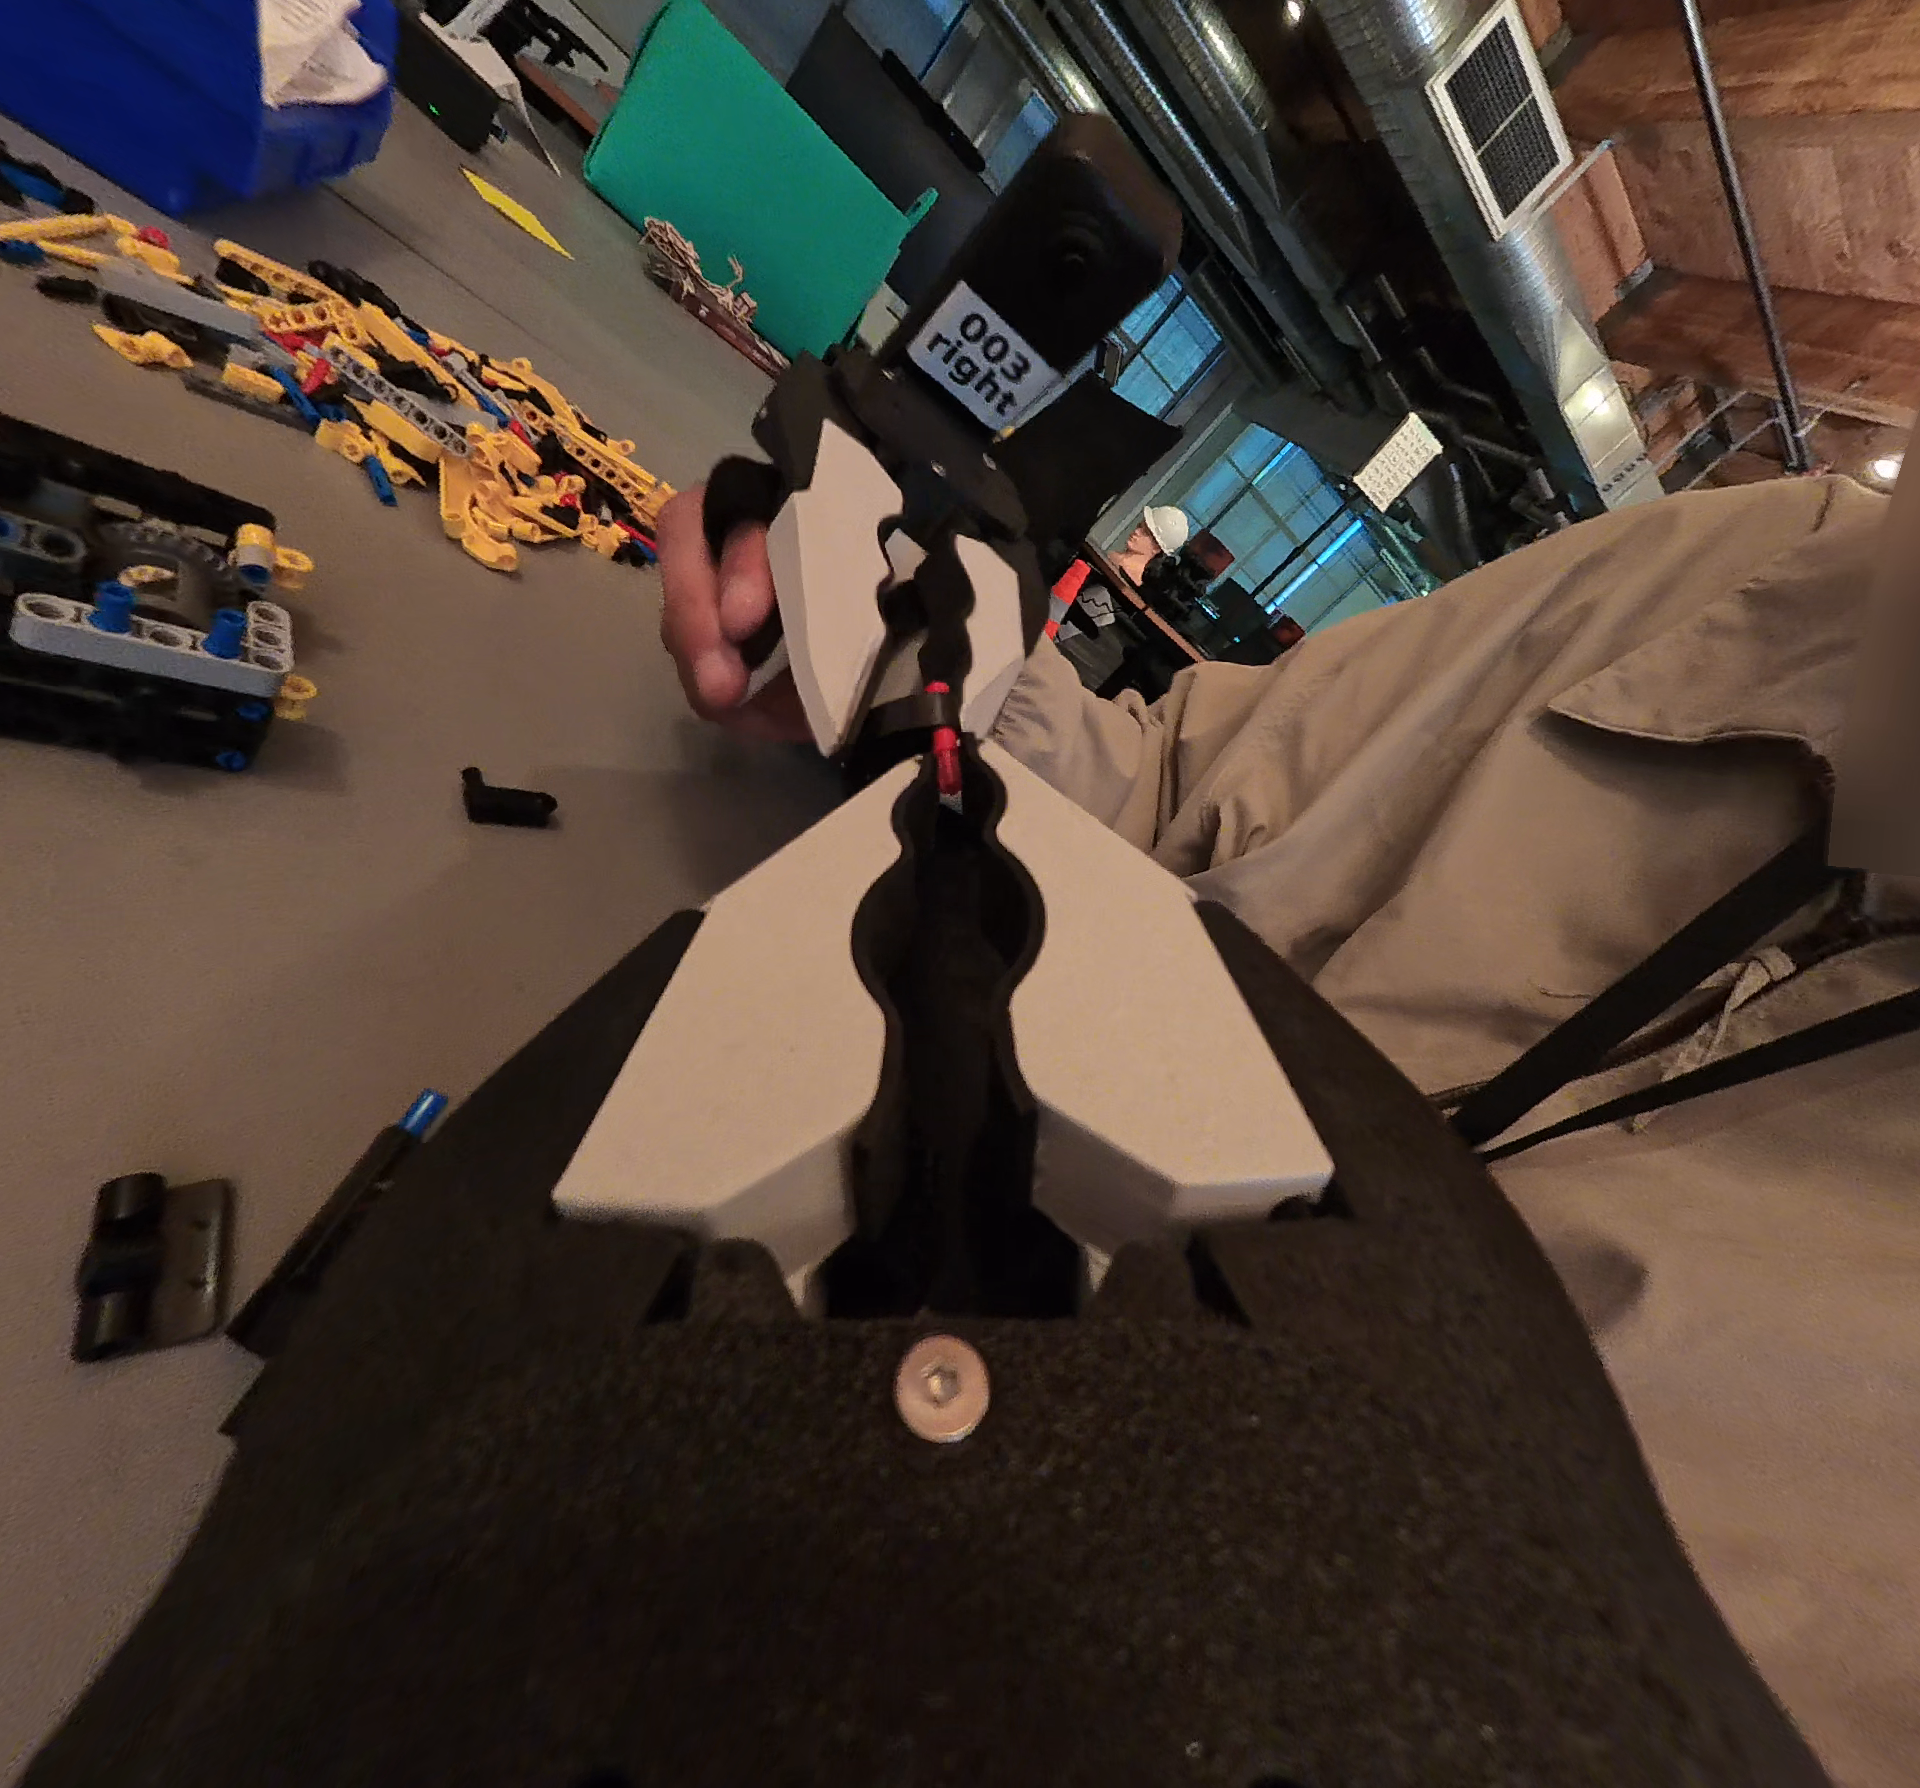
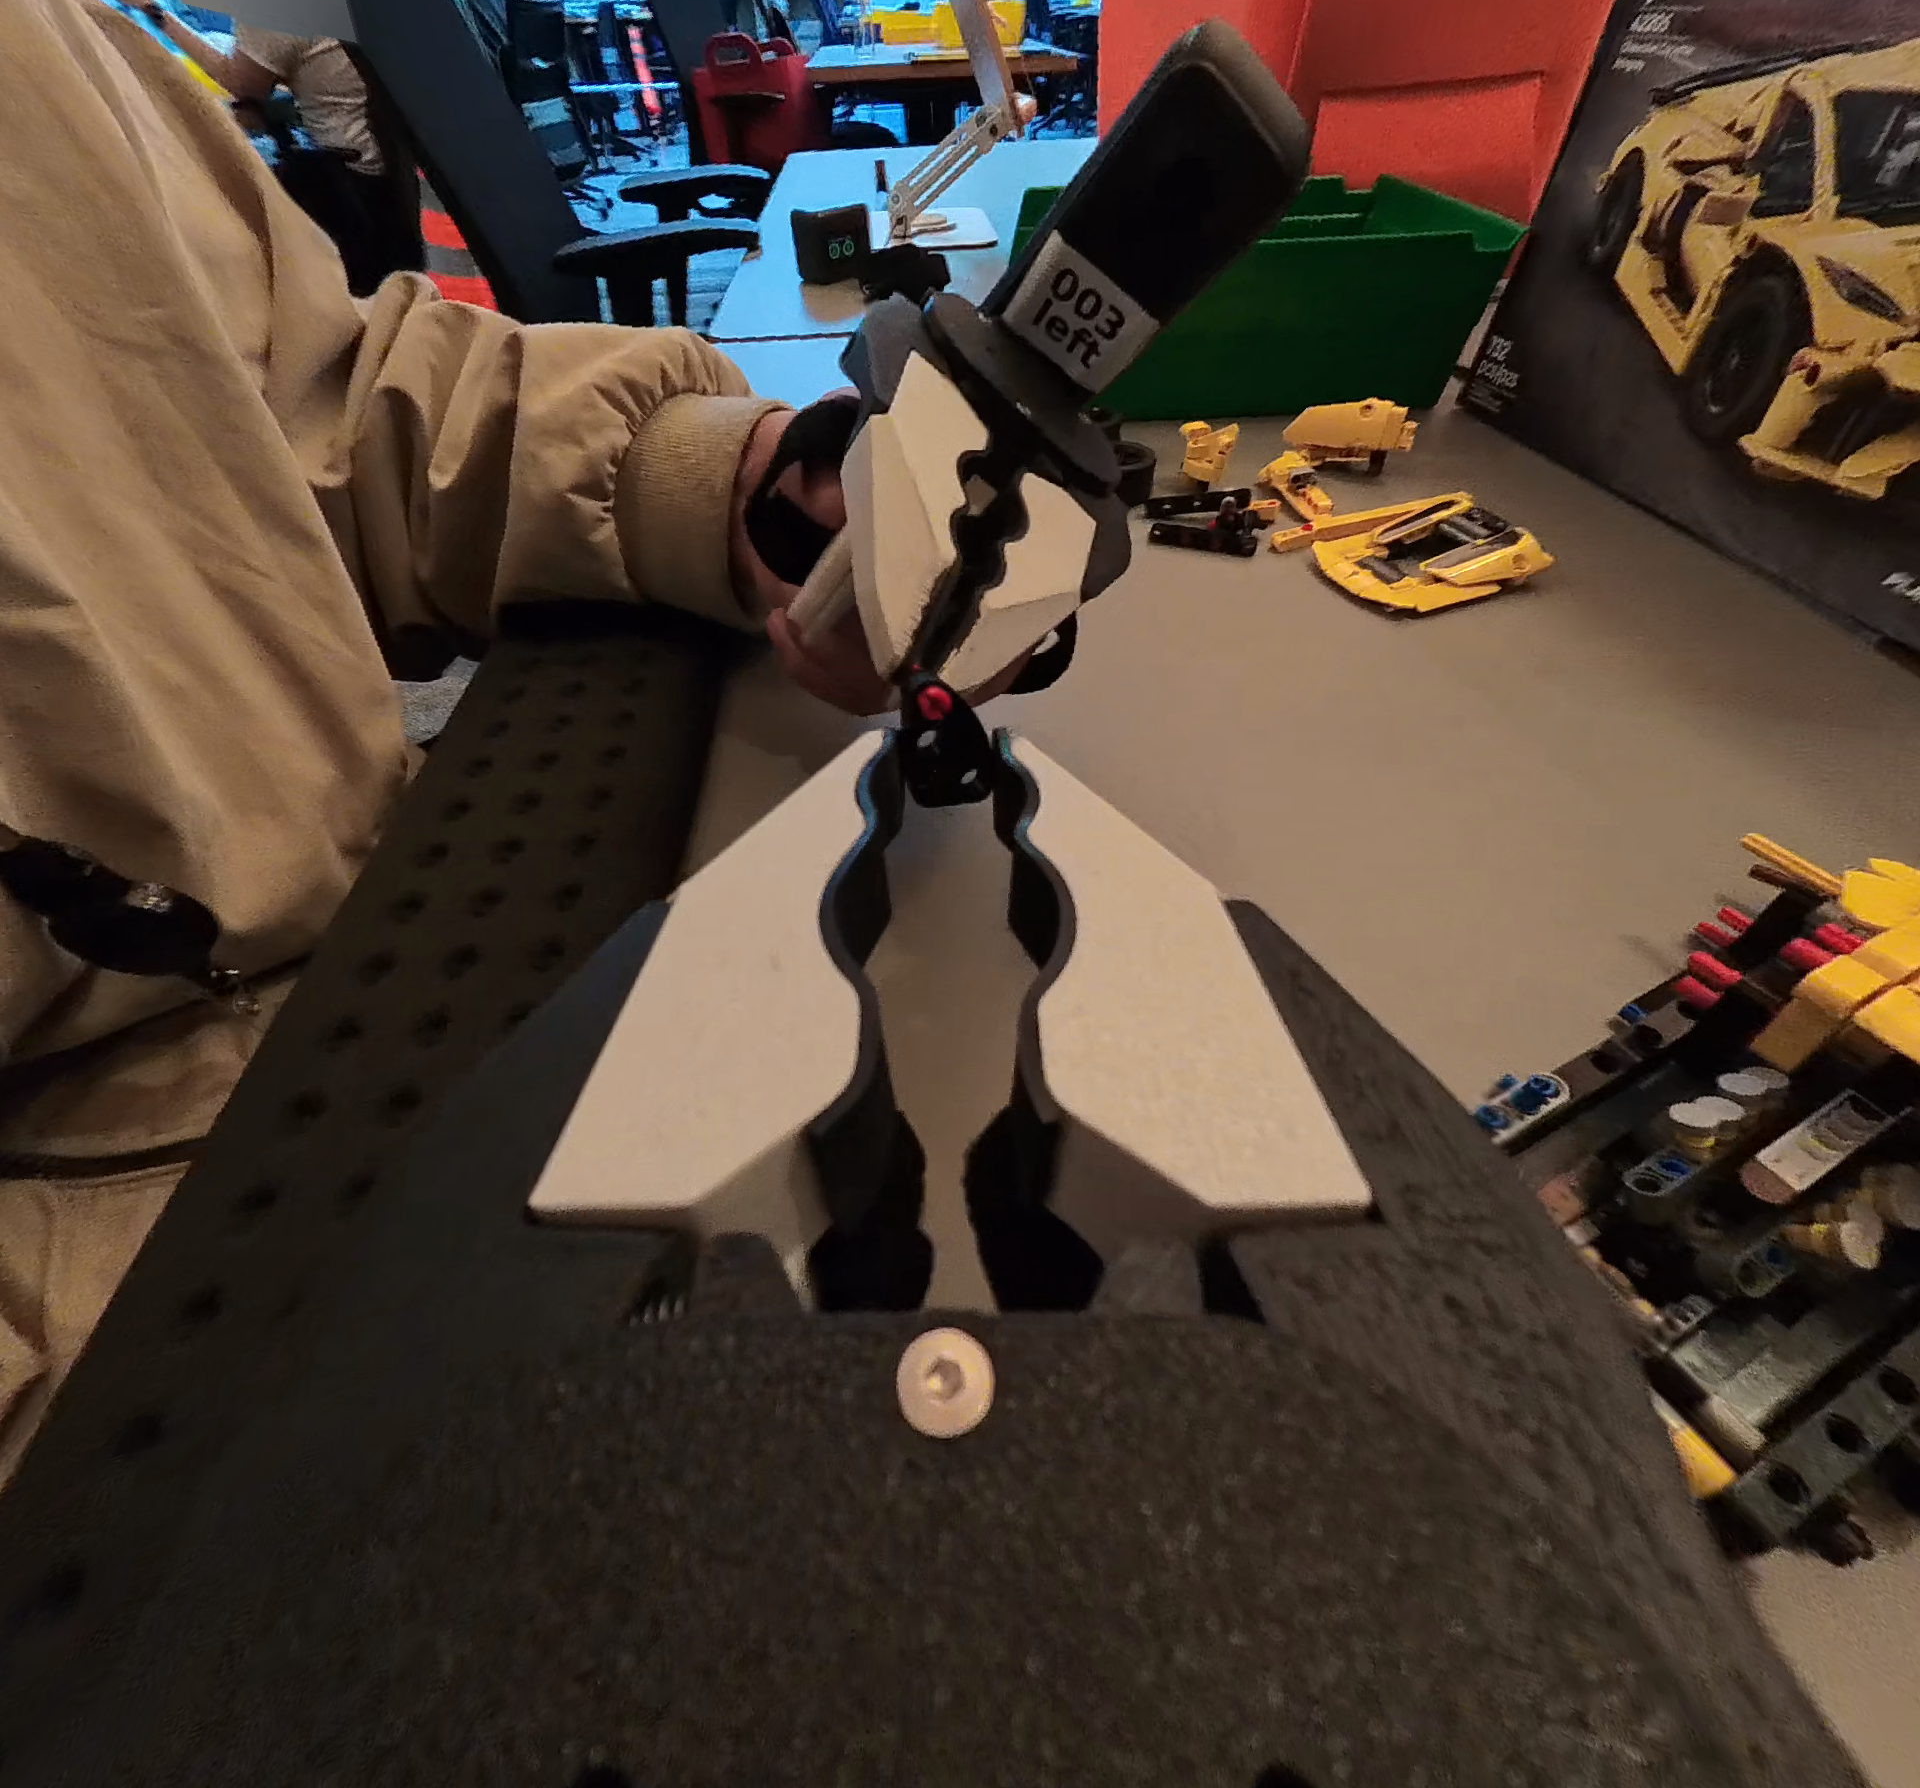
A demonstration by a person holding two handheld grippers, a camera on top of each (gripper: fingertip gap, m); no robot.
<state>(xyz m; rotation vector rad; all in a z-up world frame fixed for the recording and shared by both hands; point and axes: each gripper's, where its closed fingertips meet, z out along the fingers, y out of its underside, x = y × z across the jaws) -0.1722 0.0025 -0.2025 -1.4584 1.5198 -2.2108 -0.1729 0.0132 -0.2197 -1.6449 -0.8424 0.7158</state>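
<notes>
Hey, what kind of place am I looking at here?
Probably a shared workshop or lab in an industrial building. Exposed metal ducts run under a wooden ceiling, office chairs and worktables fill the background, and building-brick parts cover the grey table.

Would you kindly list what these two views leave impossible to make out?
- Red pin, left wrist view: its far end is buried in the small black piece; its near end sits inside the left gripper, jaws shut.
- Small black piece, right wrist view: the right gripper jaws cover its sides.
- Tracked model, left wrist view: cut by the left edge.
- Dark assembly, right wrist view: cut by the right edge, blurred.
</notes>
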